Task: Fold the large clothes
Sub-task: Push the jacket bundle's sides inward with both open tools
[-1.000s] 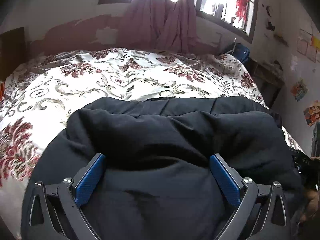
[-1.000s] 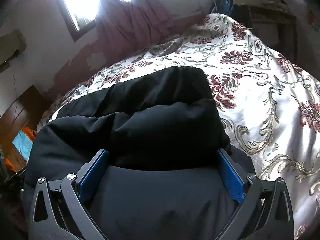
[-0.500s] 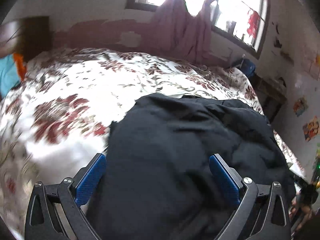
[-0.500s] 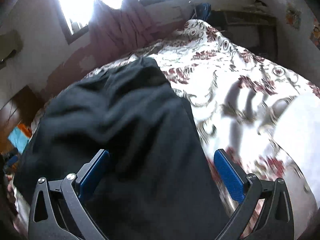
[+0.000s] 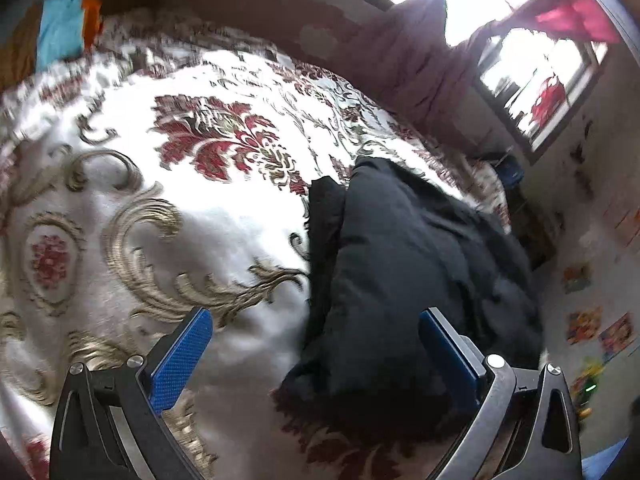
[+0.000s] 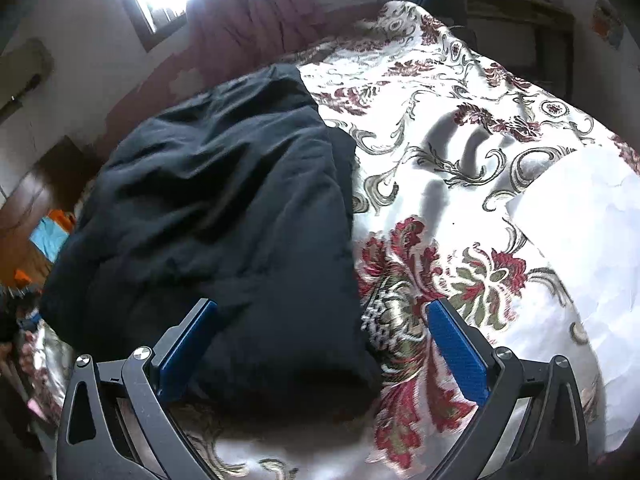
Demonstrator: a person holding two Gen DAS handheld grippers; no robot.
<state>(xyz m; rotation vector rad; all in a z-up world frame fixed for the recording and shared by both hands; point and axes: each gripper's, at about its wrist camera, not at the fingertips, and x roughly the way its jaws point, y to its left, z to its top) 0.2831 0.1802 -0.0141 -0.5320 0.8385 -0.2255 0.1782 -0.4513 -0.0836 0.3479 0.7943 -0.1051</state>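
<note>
A large black padded garment (image 5: pixel 408 280) lies folded in a thick bundle on the floral bedspread (image 5: pixel 200 208). In the left wrist view it fills the right half, and my left gripper (image 5: pixel 316 344) hangs open over its left edge, nothing between the blue pads (image 5: pixel 180 356). In the right wrist view the same garment (image 6: pixel 224 216) lies to the left. My right gripper (image 6: pixel 324 340) is open above its right edge, with the left pad over the cloth and the right pad (image 6: pixel 456 344) over the bedspread (image 6: pixel 460 168).
A white sheet or pillow (image 6: pixel 584 232) lies on the bed at the right. Dark red curtains (image 5: pixel 424 56) hang under bright windows at the head of the bed. A wall with pictures (image 5: pixel 592 320) runs along the right side. Orange and blue cloth (image 6: pixel 48 236) sits by a wooden cabinet.
Both grippers stayed open and drew apart: the left swung left off the garment's middle to its left edge, the right swung right to its right edge. The garment lies flatter.
</note>
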